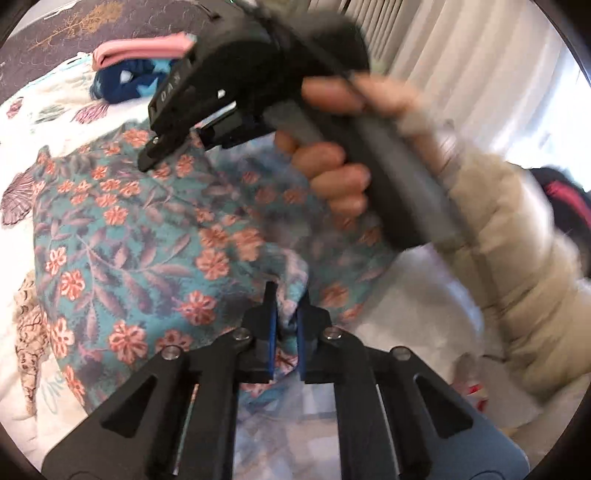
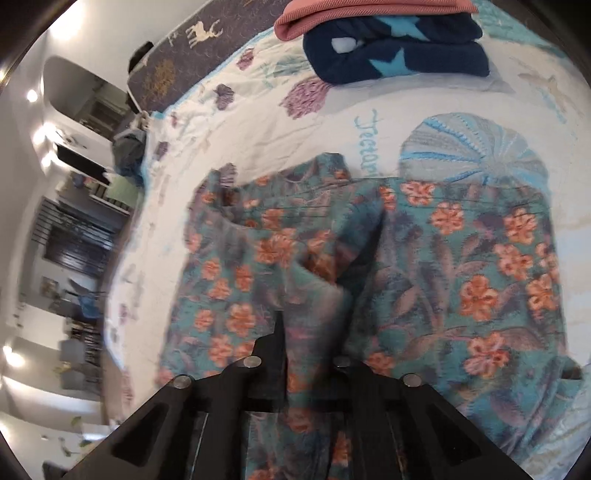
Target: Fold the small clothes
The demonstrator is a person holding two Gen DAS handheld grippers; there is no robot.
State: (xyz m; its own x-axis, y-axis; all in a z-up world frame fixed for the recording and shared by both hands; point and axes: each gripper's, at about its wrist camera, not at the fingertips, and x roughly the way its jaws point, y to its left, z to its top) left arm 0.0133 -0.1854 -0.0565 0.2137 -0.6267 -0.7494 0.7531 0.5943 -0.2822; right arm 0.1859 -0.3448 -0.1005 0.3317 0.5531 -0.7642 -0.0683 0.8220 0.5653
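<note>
A teal garment with orange flowers (image 1: 147,240) lies spread on the bed. My left gripper (image 1: 287,317) is shut on a bunched edge of it, cloth pinched between the blue pads. The right gripper (image 1: 177,144) shows in the left wrist view, held by a hand, its tips down on the garment's far part. In the right wrist view the same floral garment (image 2: 461,277) fills the frame, and my right gripper (image 2: 310,332) is shut on a fold of it; the right finger is hidden by cloth.
The white seashell-print bedspread (image 2: 258,129) lies under the garment. Folded clothes, a pink piece (image 2: 369,14) on a navy star-print piece (image 2: 399,55), sit at the far side. The bed's left edge (image 2: 140,206) drops to the room. Curtains (image 1: 461,55) hang at the right.
</note>
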